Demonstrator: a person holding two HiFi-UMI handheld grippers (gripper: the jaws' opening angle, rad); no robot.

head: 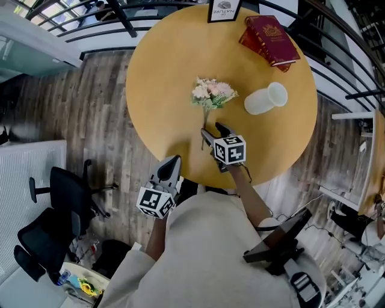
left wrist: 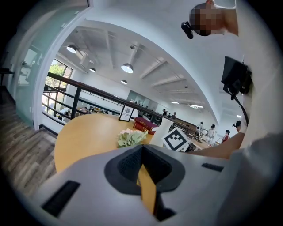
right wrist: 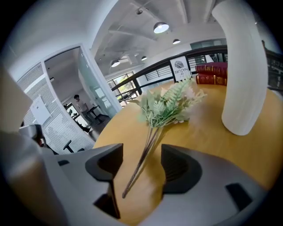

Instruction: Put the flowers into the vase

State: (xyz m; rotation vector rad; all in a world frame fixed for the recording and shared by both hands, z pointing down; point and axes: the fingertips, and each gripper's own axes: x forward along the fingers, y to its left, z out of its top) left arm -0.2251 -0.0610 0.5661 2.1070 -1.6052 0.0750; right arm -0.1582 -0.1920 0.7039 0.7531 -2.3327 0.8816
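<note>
With right claw (head: 215, 132) spread astride flower stems (right wrist: 143, 154), left claw (head: 172, 163) pressed together, may clamp askew and lose thin stems

**Cropped at the edges**
The framed sign (head: 224, 9) is cut by the head view's top edge; the vase (right wrist: 241, 66) runs off the right gripper view's top, one end unseen.

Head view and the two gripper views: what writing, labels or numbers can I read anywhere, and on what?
"NATURE" on the framed sign; the small line above it is too small to read.
Red books: gold cover print too small to read.
Marker cubes: patterns only, no words.
</note>
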